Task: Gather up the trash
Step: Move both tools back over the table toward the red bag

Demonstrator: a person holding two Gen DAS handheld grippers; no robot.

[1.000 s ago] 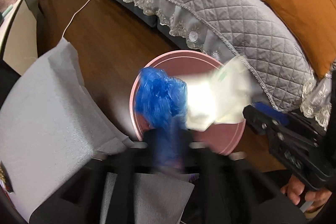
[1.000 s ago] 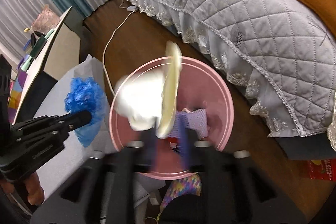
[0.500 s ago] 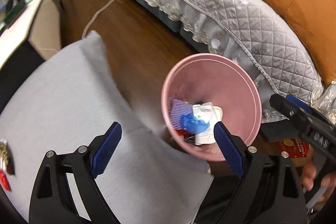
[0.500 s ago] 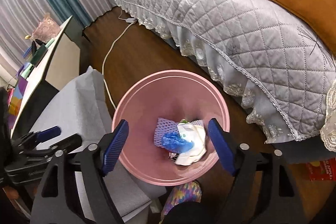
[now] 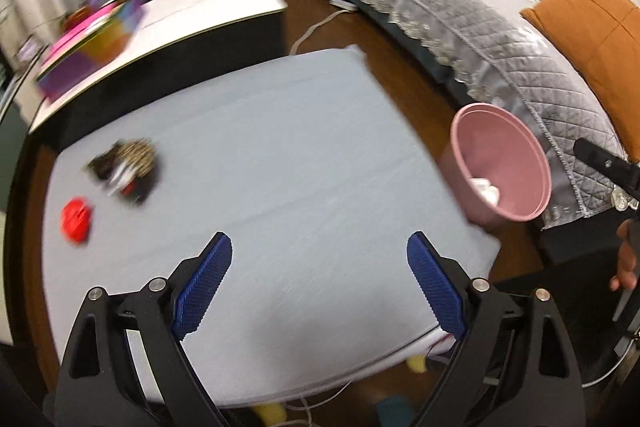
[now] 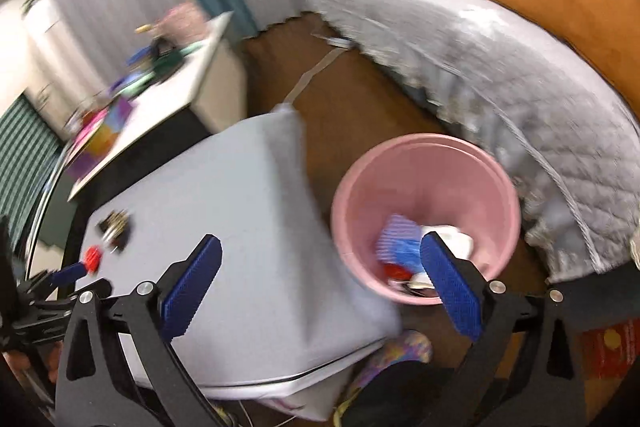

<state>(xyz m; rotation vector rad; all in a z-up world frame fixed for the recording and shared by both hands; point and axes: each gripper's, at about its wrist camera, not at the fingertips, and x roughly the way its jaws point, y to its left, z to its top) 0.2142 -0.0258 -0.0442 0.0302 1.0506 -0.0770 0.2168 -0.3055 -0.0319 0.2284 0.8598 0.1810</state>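
Both grippers have swung away from the pink bin toward the grey tabletop, leaving the blue and white scraps inside it. With nothing between its fingers, the left gripper is spread wide; the right gripper is opening, also empty, probably readying for another pickup. Two pieces remain on the table at about nine o'clock in the left view: a red scrap and a dark wrapper clump. One bin stands at three o'clock beside the sofa.

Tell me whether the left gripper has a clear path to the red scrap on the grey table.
Probably yes: the left gripper is open and empty, and bare grey table lies between it and the red scrap.
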